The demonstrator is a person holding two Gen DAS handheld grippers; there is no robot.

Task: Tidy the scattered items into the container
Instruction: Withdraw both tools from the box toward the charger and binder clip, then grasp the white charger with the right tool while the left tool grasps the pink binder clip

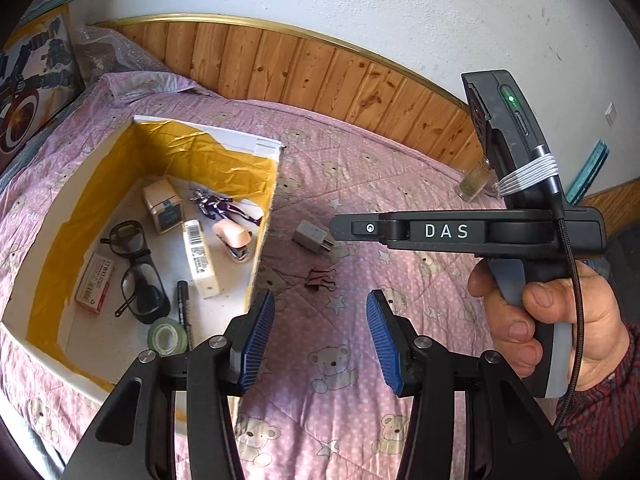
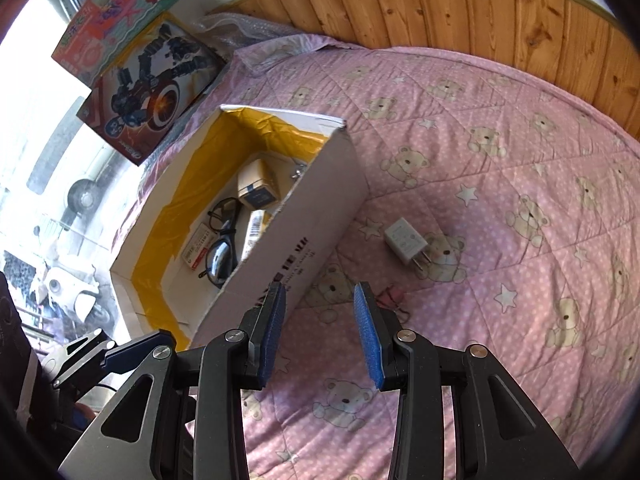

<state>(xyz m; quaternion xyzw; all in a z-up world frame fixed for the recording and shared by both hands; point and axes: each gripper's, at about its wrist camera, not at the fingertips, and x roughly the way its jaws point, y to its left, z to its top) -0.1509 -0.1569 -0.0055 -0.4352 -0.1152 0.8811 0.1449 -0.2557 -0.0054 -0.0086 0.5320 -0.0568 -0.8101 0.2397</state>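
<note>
1. Although most items already lie inside it, the box (image 1: 256,216) is not yet full of everything: it sits on the bedspread (image 1: 400,184) toward the window-side edge, and it holds the glasses (image 1: 134,268), a long barcoded carton (image 1: 200,258), a small tan box (image 1: 163,206), a red-and-white staple box (image 1: 93,282), a stapler (image 1: 234,240), a purple figurine (image 1: 218,204), a tape roll (image 1: 168,336) and a black pen (image 1: 185,308).
2. I judge the task well along, with two items left outside the box.
3. First remaining item: the grey charger plug (image 2: 408,246), on the bedspread near the box's long outer wall, toward the middle of the bed.
4. Second remaining item: a small cluster of binder clips (image 1: 320,278), just beside the same wall; in my right wrist view it is partly hidden behind my fingertip.
5. My left gripper (image 1: 320,336) hangs with jaws wide apart, holding and touching nothing, above the bedspread by the box corner.
6. My right gripper (image 2: 320,334) is likewise spread and empty, just short of the clips.
</note>
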